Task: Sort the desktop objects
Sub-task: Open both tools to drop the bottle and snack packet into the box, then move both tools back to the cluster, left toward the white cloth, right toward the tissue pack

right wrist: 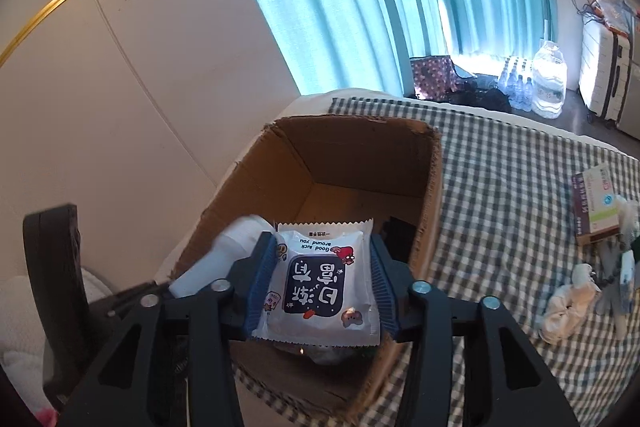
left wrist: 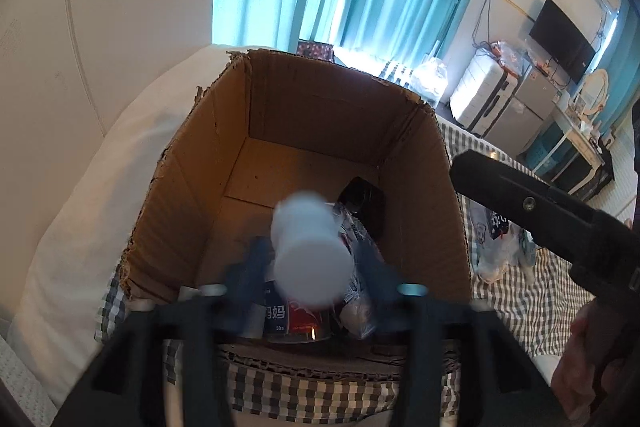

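An open cardboard box [left wrist: 224, 155] stands on a checked cloth; it also shows in the right wrist view [right wrist: 288, 163]. My left gripper [left wrist: 310, 259] is shut on a white plastic bottle [left wrist: 308, 251], held blurred over the box's near end. Below it lie a red and blue packet [left wrist: 296, 319], a clear wrapper [left wrist: 360, 307] and a black object [left wrist: 364, 203]. My right gripper [right wrist: 322, 283] is shut on a white snack packet [right wrist: 320, 287] with dark blue print, held above the box's near edge. The white bottle [right wrist: 224, 259] shows to its left.
Right of the box on the checked cloth [right wrist: 500, 187] lie a small carton [right wrist: 596, 207], a white cloth scrunchie [right wrist: 568, 307] and other small items. A white pillow [left wrist: 80, 195] lies left of the box. The other gripper's body [left wrist: 540, 211] is at the right.
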`<act>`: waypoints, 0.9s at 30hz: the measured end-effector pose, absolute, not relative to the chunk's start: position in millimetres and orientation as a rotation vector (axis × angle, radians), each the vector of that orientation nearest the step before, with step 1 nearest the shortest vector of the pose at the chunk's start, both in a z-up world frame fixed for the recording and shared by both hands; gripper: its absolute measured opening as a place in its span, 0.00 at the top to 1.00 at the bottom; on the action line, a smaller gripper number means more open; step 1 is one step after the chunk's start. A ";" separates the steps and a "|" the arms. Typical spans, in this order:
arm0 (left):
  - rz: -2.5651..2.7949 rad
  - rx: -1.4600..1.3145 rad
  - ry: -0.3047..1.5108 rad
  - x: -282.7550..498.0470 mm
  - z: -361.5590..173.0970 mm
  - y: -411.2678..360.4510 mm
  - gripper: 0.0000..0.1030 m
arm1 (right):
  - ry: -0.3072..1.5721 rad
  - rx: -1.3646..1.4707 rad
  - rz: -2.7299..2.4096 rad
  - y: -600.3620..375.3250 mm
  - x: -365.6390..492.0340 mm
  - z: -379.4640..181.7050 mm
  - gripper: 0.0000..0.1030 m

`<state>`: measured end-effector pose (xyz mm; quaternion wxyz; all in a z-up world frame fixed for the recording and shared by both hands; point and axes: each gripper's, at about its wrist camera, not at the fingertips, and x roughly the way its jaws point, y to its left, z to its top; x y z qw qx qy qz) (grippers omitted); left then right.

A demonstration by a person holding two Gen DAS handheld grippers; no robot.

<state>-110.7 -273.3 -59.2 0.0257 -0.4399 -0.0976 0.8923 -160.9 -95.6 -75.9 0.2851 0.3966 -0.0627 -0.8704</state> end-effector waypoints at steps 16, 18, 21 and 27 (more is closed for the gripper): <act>2.772 -1.341 -0.175 -61.8 -30.1 -210.0 0.01 | -0.296 1.111 -2.683 49.6 -119.8 -60.1 0.19; 2.757 -1.304 -0.153 -51.9 -22.6 -189.6 0.00 | -0.274 1.104 -2.751 75.3 -108.5 -53.2 0.19; 2.738 -1.275 -0.134 -40.6 -17.8 -163.1 0.00 | -0.224 1.086 -2.852 115.1 -86.7 -44.3 0.19; 2.668 -1.274 -0.090 -29.1 -25.8 -98.7 0.00 | -0.152 1.079 -2.994 182.9 -44.4 -39.6 0.19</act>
